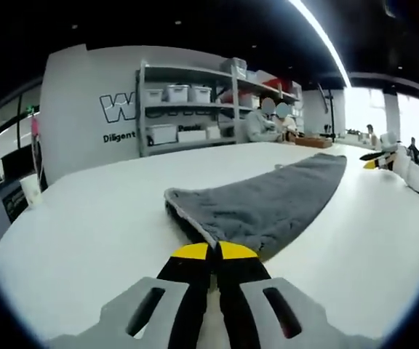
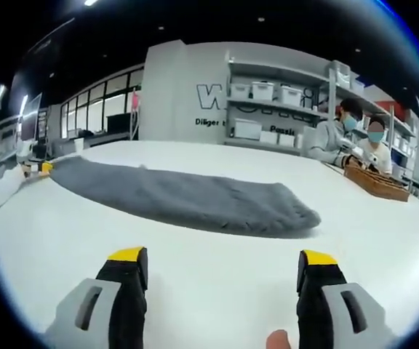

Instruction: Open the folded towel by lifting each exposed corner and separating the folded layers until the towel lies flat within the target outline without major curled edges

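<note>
Left gripper [image 1: 214,252], jaws closed, empty, at towel [image 1: 268,200] edge, lower centre; right gripper [image 2: 224,263] wide open, empty, below towel.

The left gripper [image 1: 214,252], jaws closed together, touches the near edge of the grey towel [image 1: 268,200] stretched across the white table [image 1: 86,233]. Shelves [image 1: 195,109] stand far behind.

Both tools [image 1: 214,251] [image 2: 224,258]: black jaws w/ yellow tips, grey slotted bases.
</note>
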A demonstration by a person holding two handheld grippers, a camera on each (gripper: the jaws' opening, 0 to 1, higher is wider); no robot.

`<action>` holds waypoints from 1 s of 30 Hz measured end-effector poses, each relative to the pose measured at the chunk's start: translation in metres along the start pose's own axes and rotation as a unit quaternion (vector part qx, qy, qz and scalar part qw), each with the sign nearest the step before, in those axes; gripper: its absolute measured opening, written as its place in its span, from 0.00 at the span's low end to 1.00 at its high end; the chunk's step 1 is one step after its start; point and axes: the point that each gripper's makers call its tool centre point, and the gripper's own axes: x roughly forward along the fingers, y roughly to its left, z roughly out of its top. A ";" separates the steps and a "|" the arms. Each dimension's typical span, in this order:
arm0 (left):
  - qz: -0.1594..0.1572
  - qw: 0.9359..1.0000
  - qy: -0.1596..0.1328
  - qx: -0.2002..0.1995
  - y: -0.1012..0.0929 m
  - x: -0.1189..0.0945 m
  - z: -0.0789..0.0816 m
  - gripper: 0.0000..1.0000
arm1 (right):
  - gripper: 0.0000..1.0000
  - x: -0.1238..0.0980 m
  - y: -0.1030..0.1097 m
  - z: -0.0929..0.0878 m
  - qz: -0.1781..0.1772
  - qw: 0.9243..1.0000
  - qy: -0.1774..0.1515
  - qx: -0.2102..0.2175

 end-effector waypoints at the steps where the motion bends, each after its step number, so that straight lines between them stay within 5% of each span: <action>1: 0.006 1.000 0.001 -0.001 0.003 -0.002 -0.001 0.02 | 0.84 0.000 0.000 0.000 0.000 1.000 0.000 0.000; 17: 0.096 0.994 -0.002 -0.048 0.052 -0.034 -0.012 0.02 | 0.83 0.002 0.001 -0.005 0.000 1.000 0.007 0.000; 30: 0.154 0.986 0.000 -0.069 0.071 -0.054 -0.021 0.02 | 0.82 0.002 0.001 -0.007 -0.001 1.000 0.011 0.002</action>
